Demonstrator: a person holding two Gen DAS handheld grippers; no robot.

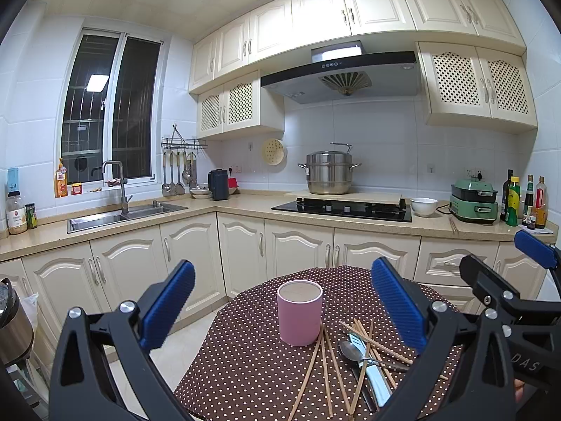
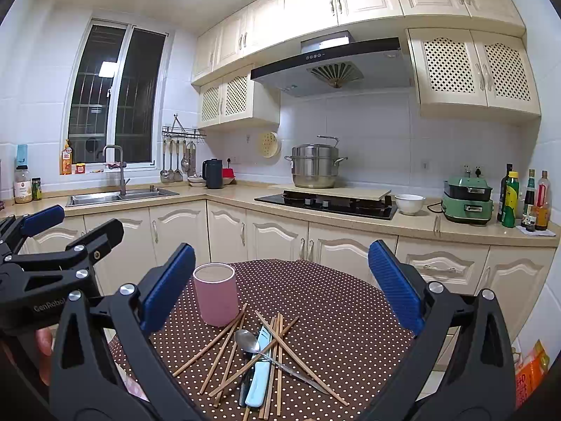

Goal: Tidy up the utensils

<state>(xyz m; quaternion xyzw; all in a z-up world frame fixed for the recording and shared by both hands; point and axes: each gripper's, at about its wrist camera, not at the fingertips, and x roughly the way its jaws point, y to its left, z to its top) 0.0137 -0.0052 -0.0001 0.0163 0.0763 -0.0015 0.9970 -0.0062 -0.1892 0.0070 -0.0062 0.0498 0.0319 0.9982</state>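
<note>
A pink cylindrical holder (image 1: 300, 312) (image 2: 215, 294) stands upright and empty on the brown polka-dot table (image 1: 245, 361) (image 2: 333, 308). Beside it lies a loose pile of several wooden chopsticks (image 1: 329, 368) (image 2: 224, 351), a metal spoon (image 1: 350, 351) (image 2: 247, 339) and a utensil with a light blue handle (image 1: 375, 380) (image 2: 258, 375). My left gripper (image 1: 282, 308) is open and empty above the table, in front of the holder. My right gripper (image 2: 280, 291) is open and empty above the pile. Each gripper shows at the edge of the other's view.
Kitchen cabinets and a countertop (image 1: 238, 210) run behind the table, with a sink (image 1: 122, 215), a hob with a steel pot (image 1: 329, 172), a white bowl (image 1: 423, 206), a green appliance (image 1: 474, 200) and bottles (image 1: 526, 203). A rice cooker (image 1: 12, 319) stands at left.
</note>
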